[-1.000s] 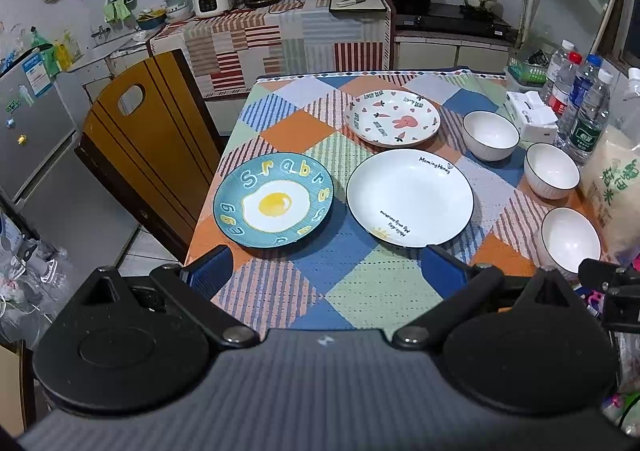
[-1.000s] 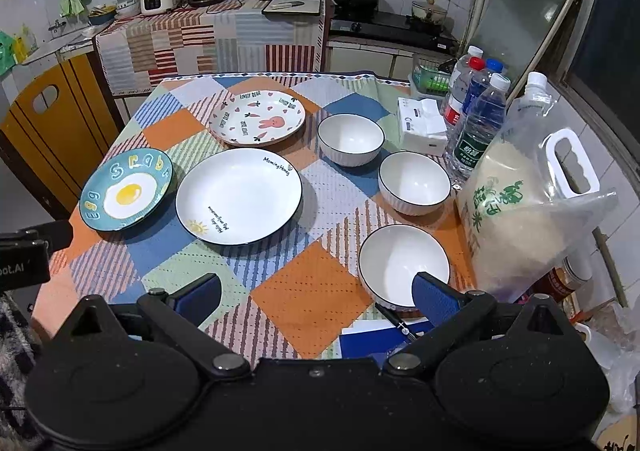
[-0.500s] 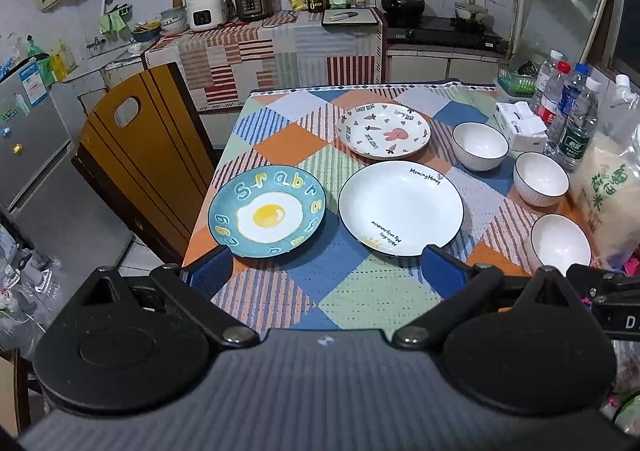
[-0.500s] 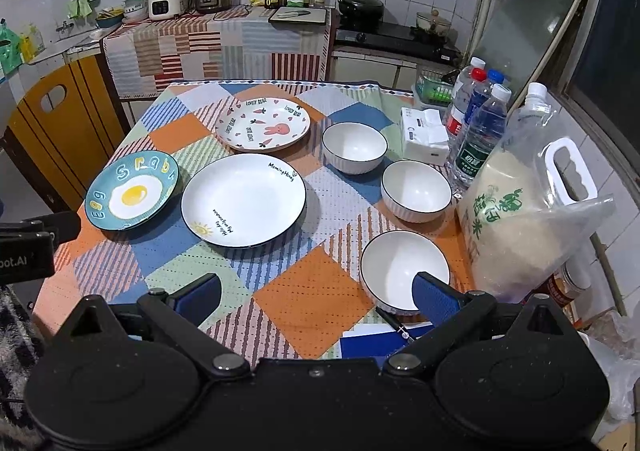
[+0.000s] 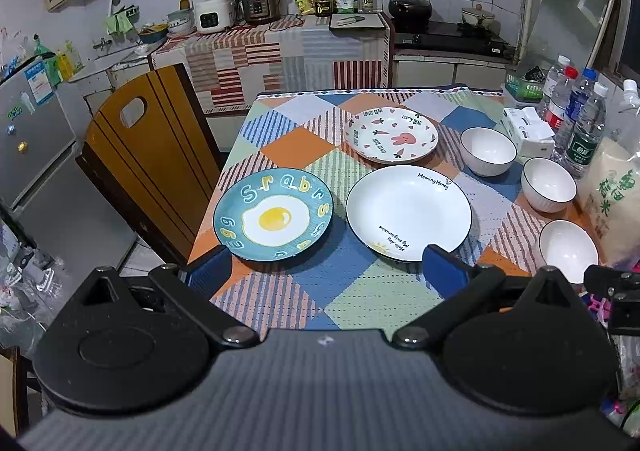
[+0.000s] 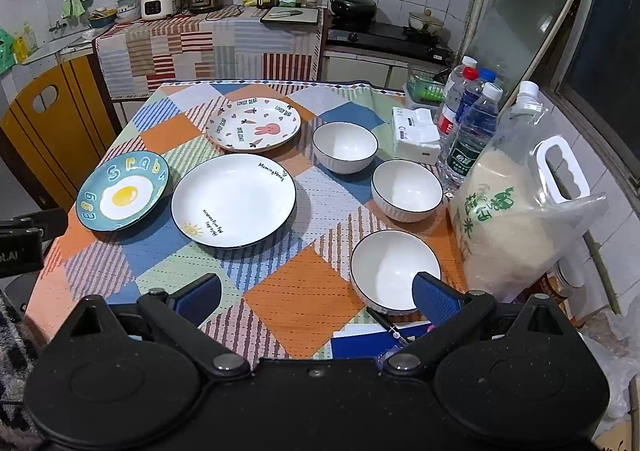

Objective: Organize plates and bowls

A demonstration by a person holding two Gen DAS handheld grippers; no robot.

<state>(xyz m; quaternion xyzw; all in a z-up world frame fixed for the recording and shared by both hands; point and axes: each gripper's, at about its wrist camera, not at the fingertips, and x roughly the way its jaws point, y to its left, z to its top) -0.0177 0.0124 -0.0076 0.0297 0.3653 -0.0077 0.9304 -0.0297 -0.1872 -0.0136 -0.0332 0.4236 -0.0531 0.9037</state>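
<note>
Three plates lie on the patchwork tablecloth: a blue fried-egg plate [image 5: 274,219] [image 6: 122,195] at the left, a large white plate [image 5: 408,211] [image 6: 234,199] in the middle, and a bunny plate [image 5: 391,139] [image 6: 254,123] behind it. Three white bowls stand in a column at the right: far bowl [image 5: 488,151] [image 6: 345,146], middle bowl [image 5: 549,183] [image 6: 407,190], near bowl [image 5: 568,255] [image 6: 395,269]. My left gripper [image 5: 326,271] is open and empty over the table's near edge. My right gripper [image 6: 316,295] is open and empty, its right finger just in front of the near bowl.
A rice bag [image 6: 516,219], water bottles [image 6: 472,131] and a tissue box [image 6: 416,133] line the right edge. A pen and blue booklet [image 6: 376,339] lie at the near edge. A wooden chair [image 5: 148,155] stands at the table's left. Kitchen counter behind.
Both grippers have drawn back and risen slightly, so the table looks a little farther. Nothing on the table has moved. Both jaws stay open.
</note>
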